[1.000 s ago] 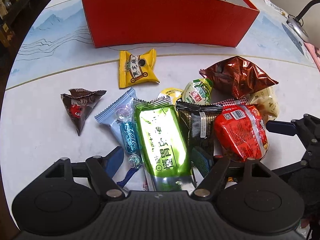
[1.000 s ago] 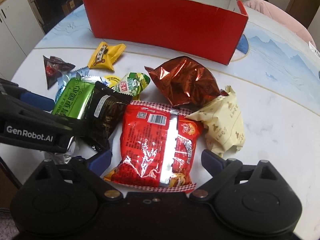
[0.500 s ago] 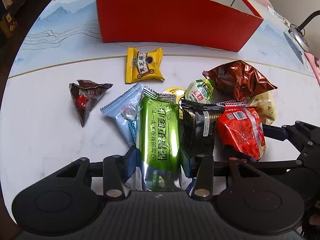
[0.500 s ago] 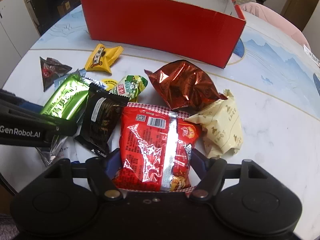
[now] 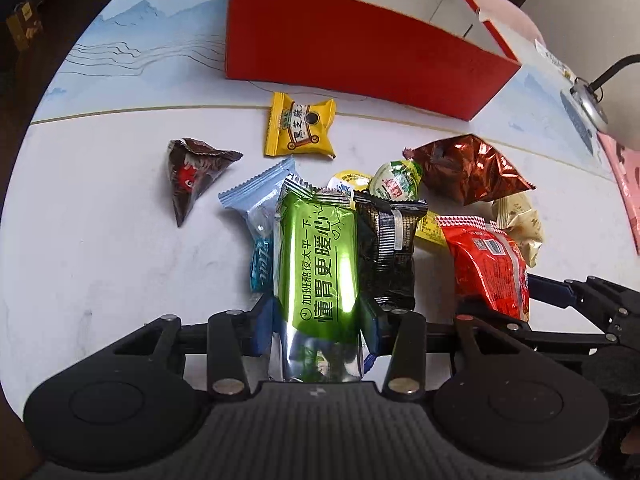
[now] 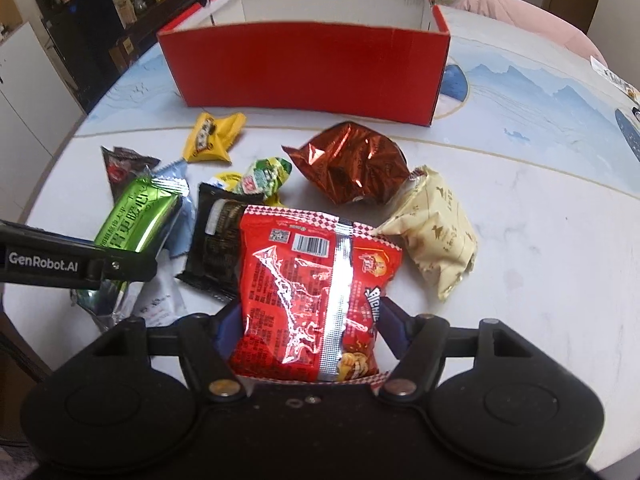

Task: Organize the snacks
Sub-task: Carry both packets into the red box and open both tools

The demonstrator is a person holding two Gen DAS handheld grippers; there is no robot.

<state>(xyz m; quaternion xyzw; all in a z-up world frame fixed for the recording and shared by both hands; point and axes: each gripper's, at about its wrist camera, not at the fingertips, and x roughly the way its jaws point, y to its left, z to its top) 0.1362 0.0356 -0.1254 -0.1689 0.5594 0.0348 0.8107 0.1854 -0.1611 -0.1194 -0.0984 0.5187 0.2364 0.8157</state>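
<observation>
My left gripper (image 5: 316,320) is shut on a green foil snack bar (image 5: 316,264) and holds its near end just above the table; it also shows in the right wrist view (image 6: 136,216). My right gripper (image 6: 304,332) is shut on a red snack bag (image 6: 312,292), also seen in the left wrist view (image 5: 488,268). An open red box (image 5: 360,56) with a white inside stands at the far side of the table, and in the right wrist view (image 6: 312,68) it faces me.
Loose snacks lie on the white table (image 5: 100,240): a yellow packet (image 5: 300,128), a dark triangular packet (image 5: 192,176), a light blue packet (image 5: 256,204), a black packet (image 5: 388,248), a green-white jelly cup (image 5: 396,184), a brown foil bag (image 6: 352,168), a cream packet (image 6: 436,232).
Both grippers closed from open onto their snacks, the left on the green bar and the right on the red bag, and have lifted and moved toward the red box.
</observation>
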